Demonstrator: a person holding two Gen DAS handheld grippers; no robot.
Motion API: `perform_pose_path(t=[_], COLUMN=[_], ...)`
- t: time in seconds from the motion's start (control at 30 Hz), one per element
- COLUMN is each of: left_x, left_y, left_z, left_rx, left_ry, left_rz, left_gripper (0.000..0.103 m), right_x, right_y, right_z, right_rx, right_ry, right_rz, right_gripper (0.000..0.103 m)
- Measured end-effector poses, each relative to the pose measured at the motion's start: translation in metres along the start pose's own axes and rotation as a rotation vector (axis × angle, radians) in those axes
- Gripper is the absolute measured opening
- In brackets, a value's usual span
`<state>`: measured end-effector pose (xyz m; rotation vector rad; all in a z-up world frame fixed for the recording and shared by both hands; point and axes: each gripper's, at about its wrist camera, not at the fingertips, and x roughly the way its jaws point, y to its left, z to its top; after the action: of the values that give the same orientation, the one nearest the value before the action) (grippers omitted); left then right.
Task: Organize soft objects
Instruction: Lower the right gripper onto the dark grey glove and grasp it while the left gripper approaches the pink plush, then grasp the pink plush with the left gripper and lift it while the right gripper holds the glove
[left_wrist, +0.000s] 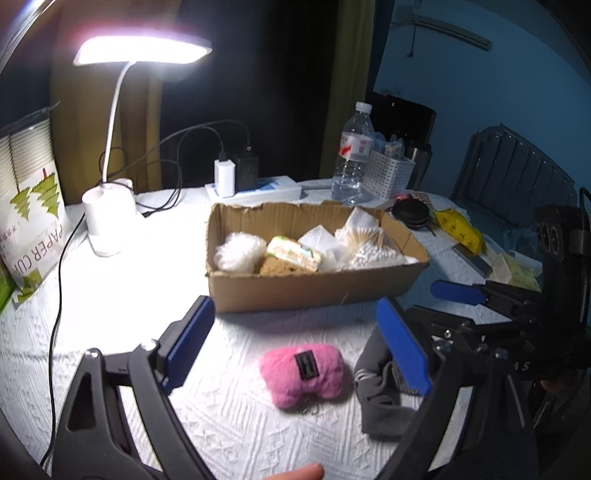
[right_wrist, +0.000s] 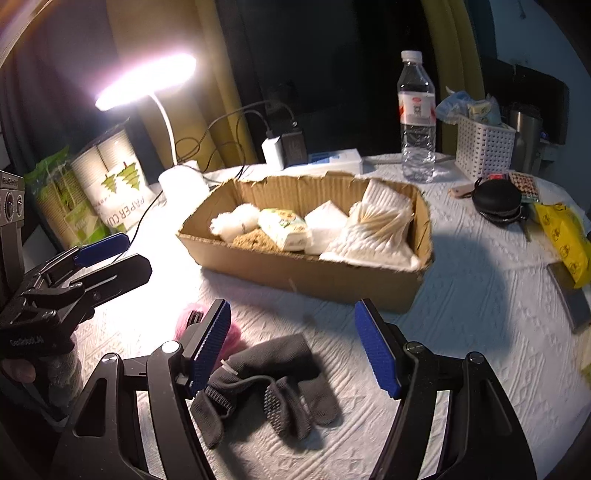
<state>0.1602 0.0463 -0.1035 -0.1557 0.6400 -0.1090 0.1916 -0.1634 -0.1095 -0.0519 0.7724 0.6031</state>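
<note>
The left tongs (left_wrist: 295, 347) are wide open and hold nothing. A pink toy (left_wrist: 304, 373) lies on the white cloth (left_wrist: 229, 413) between the blue pads, not touching them. The right tongs (right_wrist: 295, 354) are wide open too (empty as well), above a grey glove (right_wrist: 266, 384) just beside the toy. Behind both sits a box (right_wrist: 306, 273) with soft white packs inside.
</note>
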Motion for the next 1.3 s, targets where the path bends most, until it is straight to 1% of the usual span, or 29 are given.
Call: perform_pose_path(t=[0.47, 0.57, 0.77, 0.83, 0.87, 0.9, 0.93, 1.0, 1.17, 1.3], left_x=[0.002, 0.006, 0.016, 0.018, 0.020, 0.021, 0.023, 0.026, 0.035, 0.043], left_y=[0.018, 0.020, 0.022, 0.023, 0.023, 0.022, 0.021, 0.019, 0.011, 0.004], left_z=[-0.042, -0.047, -0.050, -0.050, -0.050, -0.050, -0.050, -0.049, -0.047, -0.045], left_rx=[-0.034, -0.039, -0.042, -0.044, -0.043, -0.041, -0.039, -0.033, -0.015, -0.004], left_ry=[0.064, 0.079, 0.108, 0.114, 0.117, 0.121, 0.125, 0.131, 0.149, 0.164], left_rz=[0.009, 0.010, 0.018, 0.020, 0.022, 0.023, 0.024, 0.025, 0.032, 0.036], left_gripper=[0.090, 0.090, 0.090, 0.090, 0.090, 0.090, 0.090, 0.090, 0.090, 0.090], right_x=[0.033, 0.042, 0.052, 0.054, 0.055, 0.055, 0.056, 0.056, 0.054, 0.047], right_y=[0.024, 0.026, 0.033, 0.035, 0.036, 0.037, 0.039, 0.041, 0.034, 0.024], right_z=[-0.034, -0.040, -0.042, -0.041, -0.041, -0.042, -0.042, -0.043, -0.042, -0.041], right_rx=[-0.010, -0.004, -0.015, -0.024, -0.032, -0.041, -0.055, -0.082, -0.048, -0.039], right_ry=[0.120, 0.151, 0.166, 0.165, 0.163, 0.166, 0.175, 0.171, 0.162, 0.142], right_rz=[0.011, 0.018, 0.021, 0.019, 0.020, 0.039, 0.057, 0.054, 0.086, 0.071], right_gripper=[0.073, 0.073, 0.072, 0.062, 0.048, 0.041, 0.041, 0.040, 0.039, 0.038])
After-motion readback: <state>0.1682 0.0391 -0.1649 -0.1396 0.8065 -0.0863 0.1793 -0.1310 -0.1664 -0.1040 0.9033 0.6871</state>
